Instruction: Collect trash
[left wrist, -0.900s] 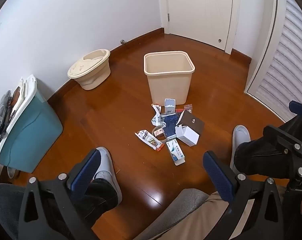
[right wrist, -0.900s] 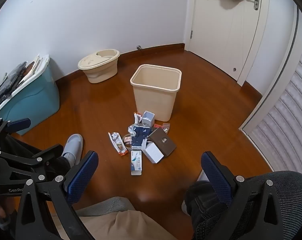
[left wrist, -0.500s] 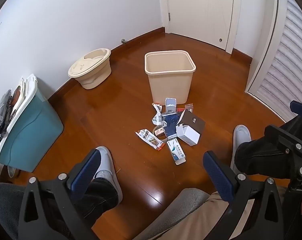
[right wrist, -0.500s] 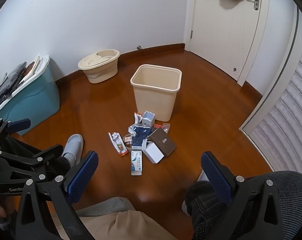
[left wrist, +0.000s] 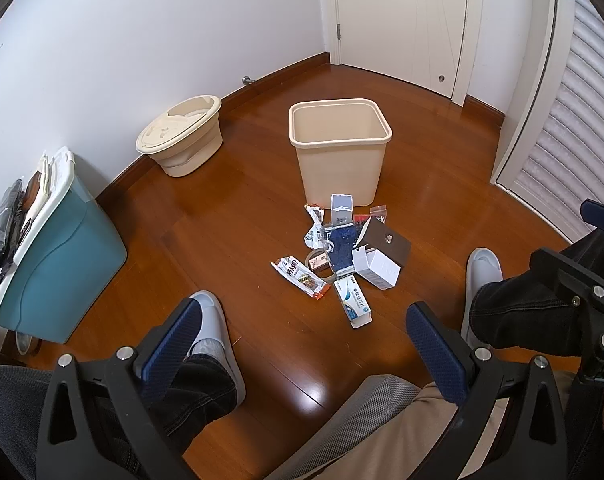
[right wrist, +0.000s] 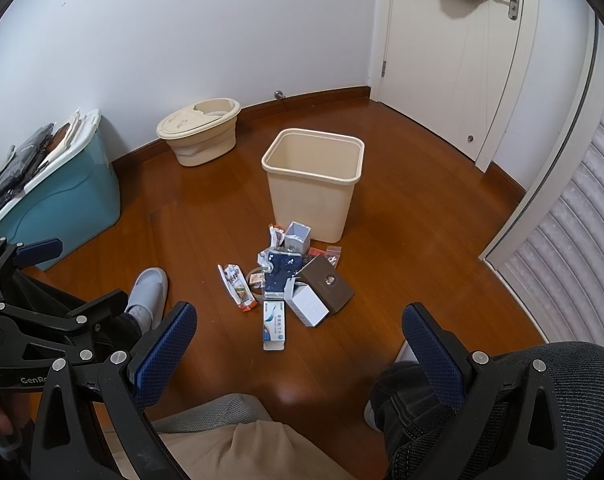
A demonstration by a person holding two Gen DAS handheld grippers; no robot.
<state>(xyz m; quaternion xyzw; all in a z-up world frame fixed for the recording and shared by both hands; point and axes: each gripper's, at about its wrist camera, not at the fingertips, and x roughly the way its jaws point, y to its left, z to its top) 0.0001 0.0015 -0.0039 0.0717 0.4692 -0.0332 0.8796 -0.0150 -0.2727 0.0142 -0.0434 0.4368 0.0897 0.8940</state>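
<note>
Wooden floor [left wrist: 230,216] and everything on it sit just as they did a moment ago. At left stands a teal bin [left wrist: 58,256] with things piled on its lid, then a lidded beige tub [left wrist: 182,140], then the empty wastebasket [left wrist: 339,148]. Trash [left wrist: 341,256] lies heaped touching its front. Left gripper [left wrist: 302,340] and right gripper [right wrist: 298,340] hang spread wide, holding nothing, with bare floor around the heap.
</note>
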